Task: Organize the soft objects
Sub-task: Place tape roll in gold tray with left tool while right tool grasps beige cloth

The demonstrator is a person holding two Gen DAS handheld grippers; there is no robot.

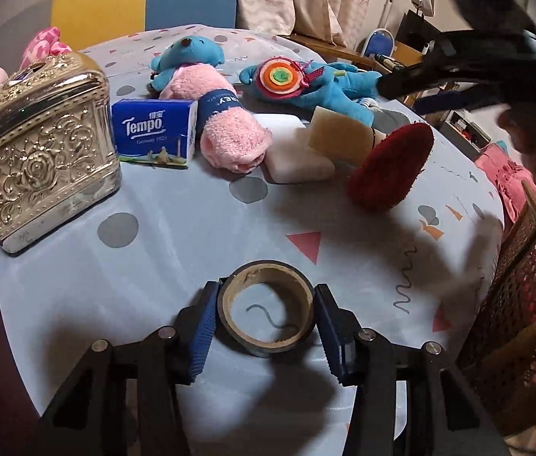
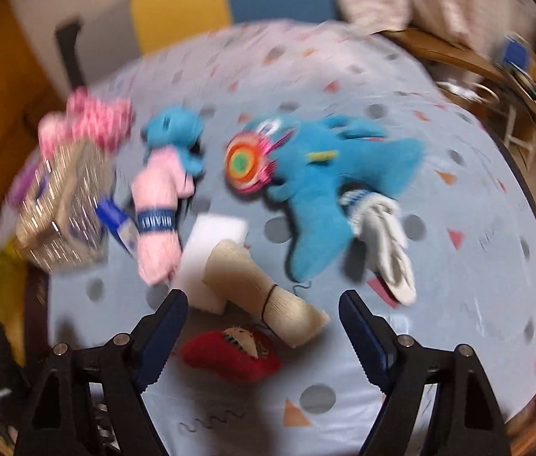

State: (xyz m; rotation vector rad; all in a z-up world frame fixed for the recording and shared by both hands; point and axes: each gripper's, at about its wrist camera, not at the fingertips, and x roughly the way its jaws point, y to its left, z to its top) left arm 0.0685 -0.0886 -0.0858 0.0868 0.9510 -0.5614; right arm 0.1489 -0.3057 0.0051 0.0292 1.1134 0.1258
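My left gripper (image 1: 266,313) has its fingers on either side of a roll of tape (image 1: 266,309) standing on the patterned tablecloth (image 1: 176,235); the pads look to be touching the roll's sides, though I can't be sure how firmly they press. Beyond it the soft things lie in a loose row: a rolled pink towel (image 1: 226,129) just beside the Tempo tissue pack (image 1: 155,133), a white sponge (image 1: 294,152) with a tan one (image 1: 338,135) leaning on it, and a red pad (image 1: 391,165) tilted at the near end. The gold box (image 1: 36,148) sits at the left. My right gripper (image 2: 262,338) hangs wide open and empty above the red pad (image 2: 230,353) — that view is badly smeared — with the big blue plush (image 2: 317,190) further back.
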